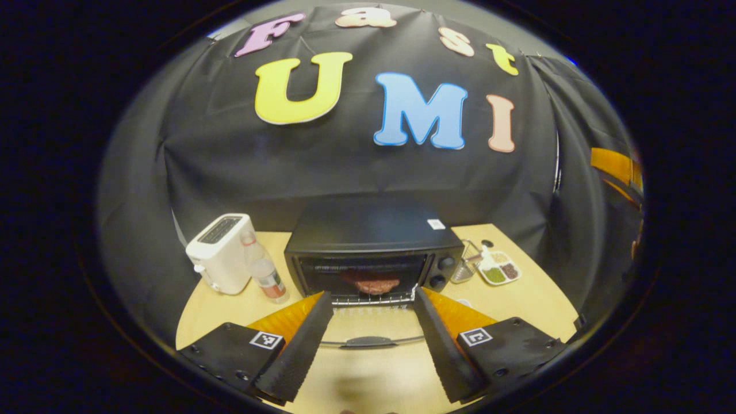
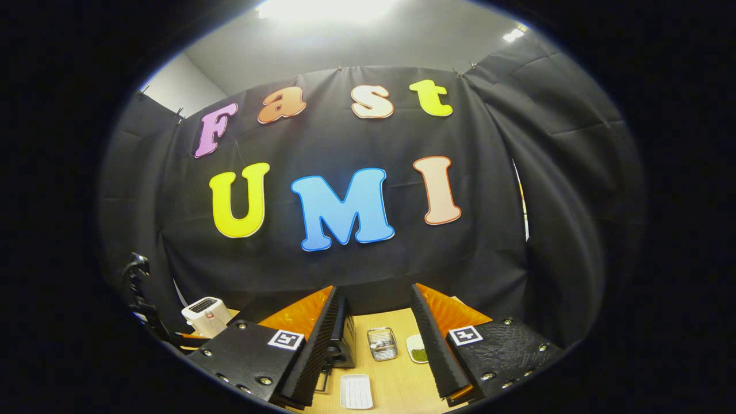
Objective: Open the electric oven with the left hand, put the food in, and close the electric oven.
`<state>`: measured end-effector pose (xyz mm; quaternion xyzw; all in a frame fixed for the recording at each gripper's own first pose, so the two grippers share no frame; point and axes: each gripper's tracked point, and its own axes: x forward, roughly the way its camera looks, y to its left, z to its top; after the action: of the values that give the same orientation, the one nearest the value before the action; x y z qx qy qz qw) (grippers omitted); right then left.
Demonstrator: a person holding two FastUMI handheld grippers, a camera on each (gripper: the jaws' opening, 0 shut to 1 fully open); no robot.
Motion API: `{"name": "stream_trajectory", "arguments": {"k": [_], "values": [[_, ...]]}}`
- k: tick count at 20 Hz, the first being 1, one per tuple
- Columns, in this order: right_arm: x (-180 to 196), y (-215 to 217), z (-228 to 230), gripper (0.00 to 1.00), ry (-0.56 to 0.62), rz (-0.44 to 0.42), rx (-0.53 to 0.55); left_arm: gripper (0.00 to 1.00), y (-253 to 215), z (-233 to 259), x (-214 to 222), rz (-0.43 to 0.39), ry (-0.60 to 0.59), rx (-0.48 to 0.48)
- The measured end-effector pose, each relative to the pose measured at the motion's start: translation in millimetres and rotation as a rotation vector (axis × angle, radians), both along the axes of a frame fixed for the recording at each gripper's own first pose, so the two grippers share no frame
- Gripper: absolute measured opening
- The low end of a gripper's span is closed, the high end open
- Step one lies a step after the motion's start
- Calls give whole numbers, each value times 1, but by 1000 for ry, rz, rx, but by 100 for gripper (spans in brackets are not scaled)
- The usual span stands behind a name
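Oven (image 1: 374, 241) open on desk (image 1: 535, 299), food (image 1: 372, 283) inside.
Left hand-held gripper (image 1: 372, 345) and right hand-held gripper (image 2: 374, 348) both spread apart, empty; toaster (image 1: 221, 253) at 9 o'clock.

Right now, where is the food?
In the left gripper view, the food lies on the rack inside the open electric oven, at the table's middle, between the white toaster and the seasoning dish.

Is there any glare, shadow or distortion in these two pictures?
Right gripper view: ceiling light blown out to white at the top; strong fisheye curving of the booth wall. Left gripper view: even light, oven interior dim but the food readable; soft shadow on the table at the bottom edge, edges curved.
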<state>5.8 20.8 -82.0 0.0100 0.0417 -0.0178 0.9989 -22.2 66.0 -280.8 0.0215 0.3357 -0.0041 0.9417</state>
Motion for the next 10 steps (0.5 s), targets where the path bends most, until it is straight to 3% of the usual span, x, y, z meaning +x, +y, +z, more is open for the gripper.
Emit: {"name": "stream_trajectory", "arguments": {"k": [2, 10], "values": [[-1, -3, -1, 77, 2, -4, -3, 100, 0, -25, -7, 8, 76, -20], [-5, -25, -4, 77, 11, -42, -8, 96, 1, -100, -26, 14, 274, -19]]}}
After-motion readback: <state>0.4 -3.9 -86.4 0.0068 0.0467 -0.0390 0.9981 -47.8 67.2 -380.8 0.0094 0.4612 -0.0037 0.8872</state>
